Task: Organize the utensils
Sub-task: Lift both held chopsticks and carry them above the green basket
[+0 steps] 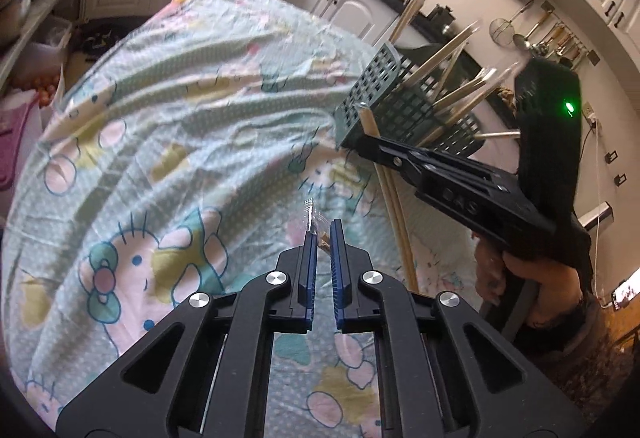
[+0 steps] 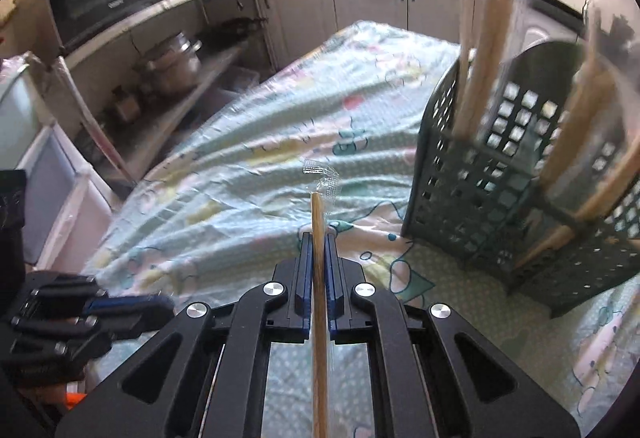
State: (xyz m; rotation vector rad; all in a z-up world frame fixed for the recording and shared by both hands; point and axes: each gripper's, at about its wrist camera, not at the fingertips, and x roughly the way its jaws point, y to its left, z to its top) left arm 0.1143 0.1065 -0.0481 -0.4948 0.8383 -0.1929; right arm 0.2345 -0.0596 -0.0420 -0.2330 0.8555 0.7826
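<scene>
- While both claws are clamped, the right claw [image 2: 317, 238] grips a wrapped chopstick [image 2: 319, 278] lengthwise; the left claw [image 1: 323, 238] pinches a wrapper end [image 1: 316, 226].
- Green basket [image 2: 480, 173] stands just right on the desk [image 2: 248, 157], already holding sticks.
- Next, probably: carry the chopstick over and drop it in upright.

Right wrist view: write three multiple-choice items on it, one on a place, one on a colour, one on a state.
1. Where does the utensil basket stand relative to the right gripper?
A. ahead on the right
B. ahead on the left
C. under the microwave

2. What colour is the basket?
A. red
B. dark green
C. white

3. How is the right gripper?
A. wide open, nothing in it
B. shut on a wrapped wooden chopstick
C. shut on a metal spoon

Answers: 1 A, it stands on the patterned cloth at the right; 2 B, its lattice walls are dark green; 3 B, the blue pads clamp the thin wooden stick.
</scene>
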